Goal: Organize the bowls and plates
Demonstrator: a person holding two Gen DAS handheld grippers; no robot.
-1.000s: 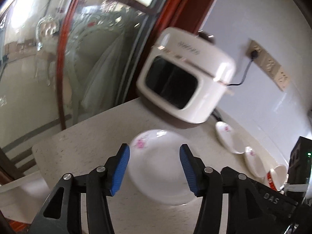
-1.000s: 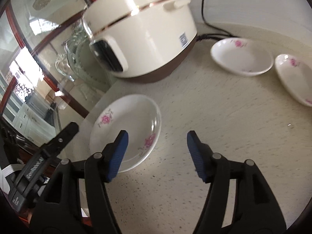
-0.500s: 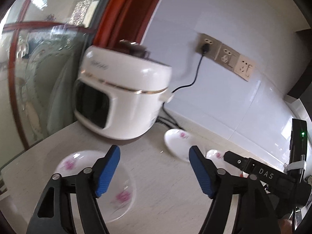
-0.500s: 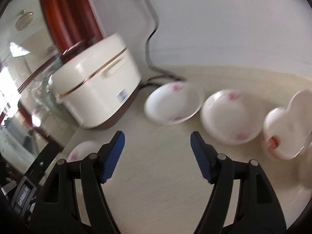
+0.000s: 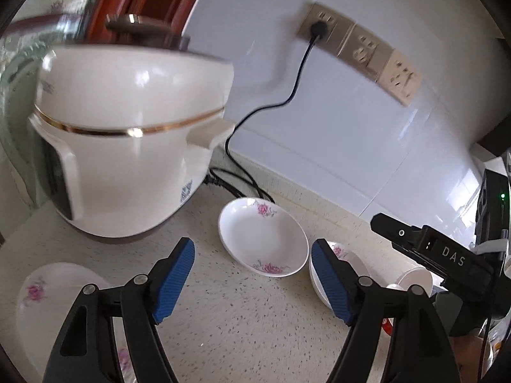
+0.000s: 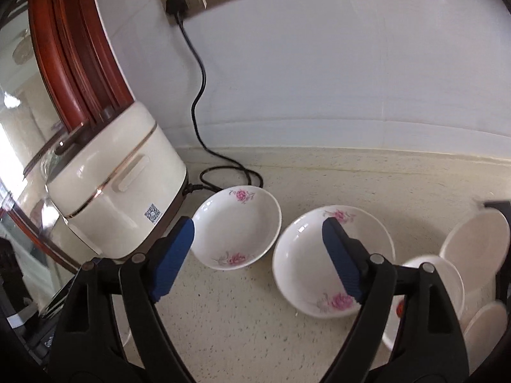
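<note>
Both the left gripper and right gripper gape wide, empty, jaws just opening; the floral plates look glazed, slippery, brittle — best pinched at the rim.

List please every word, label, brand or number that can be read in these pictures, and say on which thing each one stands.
"DAS": white letters on the black body of the right gripper, seen from the left wrist.
Brand lettering on the rice cooker, upper left of its lid: too blurred to read.
Square code sticker low on the rice cooker's side: a pattern only, no readable text.
Nothing else carries writing.
</note>
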